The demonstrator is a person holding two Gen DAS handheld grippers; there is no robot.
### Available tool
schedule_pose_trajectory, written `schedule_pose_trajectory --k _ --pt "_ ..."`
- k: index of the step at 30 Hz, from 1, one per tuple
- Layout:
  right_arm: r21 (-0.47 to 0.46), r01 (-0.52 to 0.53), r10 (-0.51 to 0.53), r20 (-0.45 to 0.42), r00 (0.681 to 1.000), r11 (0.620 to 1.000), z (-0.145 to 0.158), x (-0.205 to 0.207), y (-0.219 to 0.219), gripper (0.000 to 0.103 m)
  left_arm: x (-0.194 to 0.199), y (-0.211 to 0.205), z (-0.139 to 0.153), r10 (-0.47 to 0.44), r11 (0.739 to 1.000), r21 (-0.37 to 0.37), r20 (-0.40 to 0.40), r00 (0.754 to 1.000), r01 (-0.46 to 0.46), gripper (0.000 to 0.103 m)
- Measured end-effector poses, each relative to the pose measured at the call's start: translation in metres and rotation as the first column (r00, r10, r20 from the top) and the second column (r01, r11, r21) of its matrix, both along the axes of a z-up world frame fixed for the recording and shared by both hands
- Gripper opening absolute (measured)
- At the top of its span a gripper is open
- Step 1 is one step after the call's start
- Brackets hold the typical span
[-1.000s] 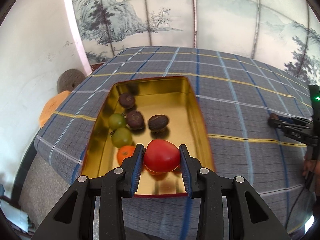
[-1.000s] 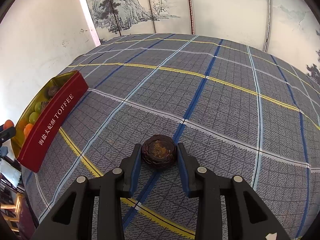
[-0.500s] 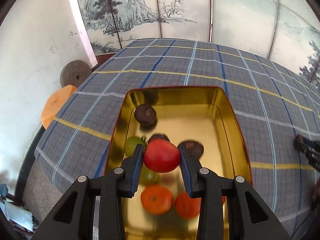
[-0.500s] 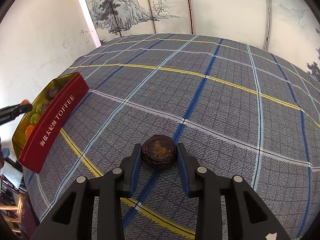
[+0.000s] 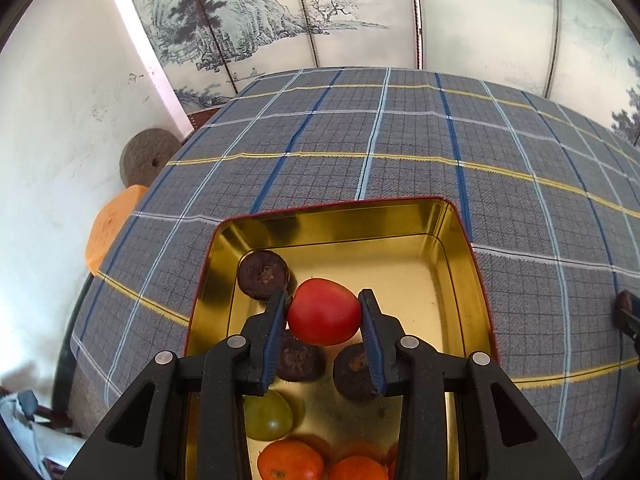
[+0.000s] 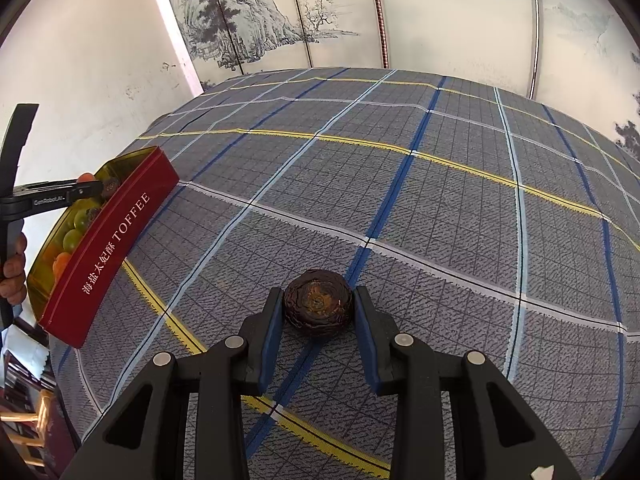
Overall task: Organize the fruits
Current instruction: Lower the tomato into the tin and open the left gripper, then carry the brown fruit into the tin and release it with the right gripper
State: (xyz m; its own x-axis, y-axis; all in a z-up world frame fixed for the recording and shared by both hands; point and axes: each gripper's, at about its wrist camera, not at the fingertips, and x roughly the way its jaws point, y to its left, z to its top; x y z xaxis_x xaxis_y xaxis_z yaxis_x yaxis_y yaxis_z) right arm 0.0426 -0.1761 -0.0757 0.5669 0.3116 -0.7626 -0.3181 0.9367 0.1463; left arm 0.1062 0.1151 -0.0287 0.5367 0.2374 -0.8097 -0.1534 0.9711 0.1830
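Note:
My left gripper (image 5: 323, 312) is shut on a red tomato (image 5: 324, 311) and holds it above the middle of the gold-lined tin (image 5: 460, 256). In the tin lie three dark brown fruits (image 5: 262, 275), a green fruit (image 5: 267, 416) and oranges (image 5: 290, 460). My right gripper (image 6: 318, 304) is shut on a dark brown wrinkled fruit (image 6: 318, 307) just above the checked cloth. The red tin marked TOFFEE (image 6: 112, 244) stands at the far left of the right wrist view, with the left gripper (image 6: 90, 188) over it.
The table is covered by a grey checked cloth (image 5: 400, 140) with blue, white and yellow lines. A round stone disc (image 5: 146, 157) and an orange cushion (image 5: 110, 228) lie beyond the table's left edge. A painted screen stands behind.
My left gripper has carried the tomato forward from the tin's near edge to over its middle. The right gripper has held still with its fruit.

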Motion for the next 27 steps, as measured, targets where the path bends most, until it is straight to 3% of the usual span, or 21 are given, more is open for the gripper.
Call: schedule_pose_trajectory --k 6,11,12,27 --pt "-0.001 0.0 0.0 0.0 1.0 1.0 0.0 0.0 0.0 0.032 -0.002 0.003 -0.002 0.007 1.0 0.006 -0.003 1.0 -0.007 0.04" --pt "-0.004 0.0 0.0 0.001 1.0 1.0 0.0 0.0 0.0 0.032 -0.012 -0.003 0.004 0.008 0.999 0.052 0.03 1.0 -0.01 0.07" --pt "-0.007 0.0 0.0 0.002 1.0 1.0 0.0 0.0 0.001 0.032 -0.015 -0.004 0.006 0.006 0.998 0.06 0.04 0.999 -0.008 0.071" --pt "-0.023 0.002 -0.002 0.006 1.0 1.0 -0.001 -0.002 0.004 0.032 -0.101 -0.03 0.033 -0.026 0.998 0.052 0.127 0.992 0.019 0.076"
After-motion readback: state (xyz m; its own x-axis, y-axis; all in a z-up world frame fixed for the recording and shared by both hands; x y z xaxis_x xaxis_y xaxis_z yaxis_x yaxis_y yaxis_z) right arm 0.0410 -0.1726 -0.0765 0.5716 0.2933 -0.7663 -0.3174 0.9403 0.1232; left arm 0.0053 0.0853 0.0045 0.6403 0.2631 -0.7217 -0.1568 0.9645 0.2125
